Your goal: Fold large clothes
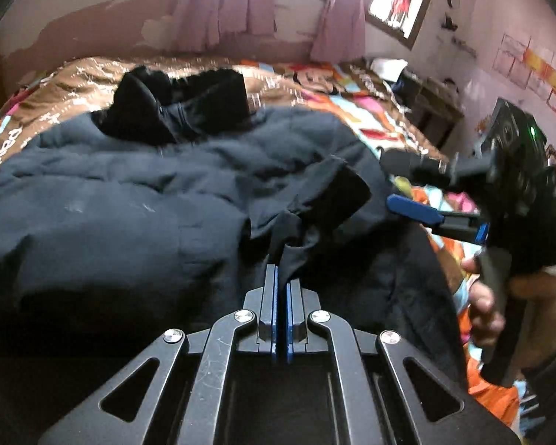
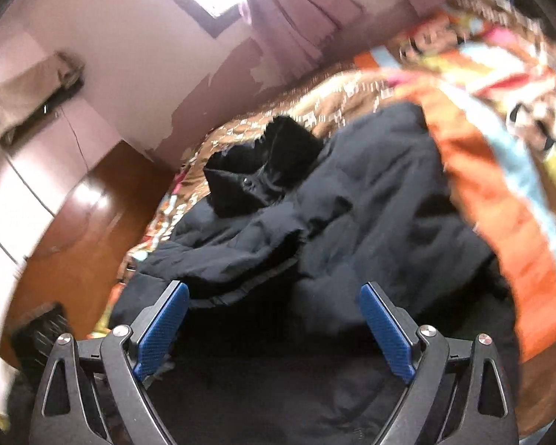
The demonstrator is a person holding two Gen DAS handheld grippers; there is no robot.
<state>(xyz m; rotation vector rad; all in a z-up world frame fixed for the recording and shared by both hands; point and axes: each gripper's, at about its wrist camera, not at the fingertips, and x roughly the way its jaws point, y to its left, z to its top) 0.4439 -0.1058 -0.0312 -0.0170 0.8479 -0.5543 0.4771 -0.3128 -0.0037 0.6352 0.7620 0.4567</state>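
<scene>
A large dark navy padded jacket (image 1: pixel 129 193) is lying spread across a bed with a colourful patterned bedspread (image 1: pixel 370 111), its black hood (image 1: pixel 174 104) sitting toward twelve o'clock. The left gripper (image 1: pixel 282 270) is clamping its jaws together on a fold of the jacket's fabric, near six o'clock in its own view. The right gripper (image 2: pixel 274 296) is hovering over the jacket with its jaws standing wide apart, nothing between them; a hand (image 1: pixel 489 307) is gripping its handle at three o'clock.
</scene>
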